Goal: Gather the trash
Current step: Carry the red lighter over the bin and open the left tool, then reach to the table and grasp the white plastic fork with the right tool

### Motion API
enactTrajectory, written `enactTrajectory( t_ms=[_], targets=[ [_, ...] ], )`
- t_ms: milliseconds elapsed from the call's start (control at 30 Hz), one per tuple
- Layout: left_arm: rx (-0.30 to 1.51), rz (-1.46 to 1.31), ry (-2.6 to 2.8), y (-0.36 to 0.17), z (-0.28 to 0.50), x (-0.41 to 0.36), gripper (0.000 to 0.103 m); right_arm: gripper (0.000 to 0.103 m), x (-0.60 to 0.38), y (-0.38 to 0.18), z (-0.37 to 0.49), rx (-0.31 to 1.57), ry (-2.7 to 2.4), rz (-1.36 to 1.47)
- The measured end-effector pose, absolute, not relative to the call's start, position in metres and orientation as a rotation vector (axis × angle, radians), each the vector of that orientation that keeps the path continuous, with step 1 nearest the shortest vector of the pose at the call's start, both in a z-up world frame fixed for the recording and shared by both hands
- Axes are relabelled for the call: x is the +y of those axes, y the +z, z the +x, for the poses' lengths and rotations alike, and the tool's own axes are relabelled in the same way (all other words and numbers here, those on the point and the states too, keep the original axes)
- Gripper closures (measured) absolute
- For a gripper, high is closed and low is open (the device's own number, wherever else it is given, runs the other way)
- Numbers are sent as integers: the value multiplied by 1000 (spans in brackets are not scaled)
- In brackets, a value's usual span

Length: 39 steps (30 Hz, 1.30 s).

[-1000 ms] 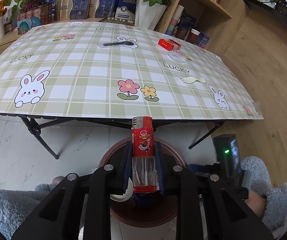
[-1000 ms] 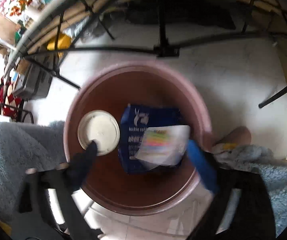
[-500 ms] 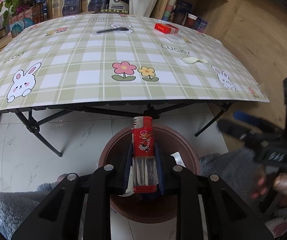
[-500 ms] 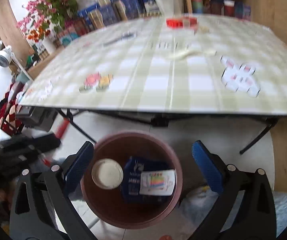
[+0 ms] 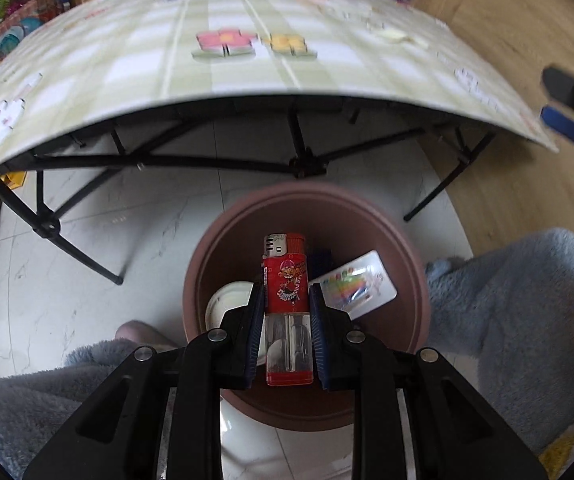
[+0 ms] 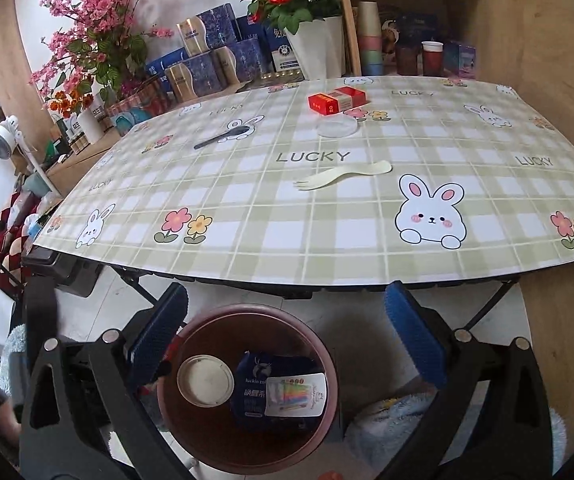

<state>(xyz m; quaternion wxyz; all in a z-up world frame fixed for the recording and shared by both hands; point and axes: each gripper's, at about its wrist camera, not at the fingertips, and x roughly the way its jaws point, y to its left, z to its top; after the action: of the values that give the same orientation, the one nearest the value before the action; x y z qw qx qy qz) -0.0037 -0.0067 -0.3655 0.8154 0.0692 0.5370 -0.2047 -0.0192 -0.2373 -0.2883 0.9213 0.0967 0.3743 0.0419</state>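
Observation:
My left gripper (image 5: 287,300) is shut on a red lighter (image 5: 287,280), held upright over the brown bin (image 5: 411,268) on the floor. Inside the bin (image 6: 323,344) lie a white lid (image 6: 205,380), a dark blue packet (image 6: 257,372) and a white blister card (image 6: 297,394). My right gripper (image 6: 287,332) stands open and empty above the bin, facing the table. On the checked tablecloth (image 6: 327,220) rest a cream plastic fork (image 6: 343,176), a red cigarette pack (image 6: 337,100), a clear lid (image 6: 337,126) and a black spoon (image 6: 223,136).
Black folding table legs (image 5: 295,160) cross just behind the bin. A person's fluffy blue-grey sleeves (image 5: 507,288) flank the bin. Boxes, cups and a potted rose (image 6: 311,12) stand on shelves behind the table. Wooden floor (image 5: 527,40) lies to the right.
My left gripper, still holding the lighter, has sunk and tilted down over the bin. My right gripper has risen out of the bin and tipped up toward the table, leaving the blister card inside.

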Motion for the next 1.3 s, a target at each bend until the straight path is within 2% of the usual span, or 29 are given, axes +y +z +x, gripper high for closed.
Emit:
enactTrajectory(
  t_ms=[267, 333, 367, 500, 900, 1300],
  targets=[
    [1178, 155, -438, -377, -4, -9, 79, 6, -238, -290, -20, 777, 81, 205],
    [1176, 144, -435, -376, -2, -8, 71, 6, -238, -291, -20, 779, 79, 207],
    [1172, 137, -432, -376, -2, -6, 63, 6, -238, -291, -21, 779, 79, 207],
    [1153, 105, -427, -371, -1, -3, 49, 6, -238, -291, -21, 777, 77, 204],
    [927, 23, -379, -322, -9, 13, 19, 6, -245, -288, -22, 763, 51, 196],
    [801, 41, -331, -296, -13, 19, 13, 6, -246, -286, -22, 755, 36, 183]
  ],
)
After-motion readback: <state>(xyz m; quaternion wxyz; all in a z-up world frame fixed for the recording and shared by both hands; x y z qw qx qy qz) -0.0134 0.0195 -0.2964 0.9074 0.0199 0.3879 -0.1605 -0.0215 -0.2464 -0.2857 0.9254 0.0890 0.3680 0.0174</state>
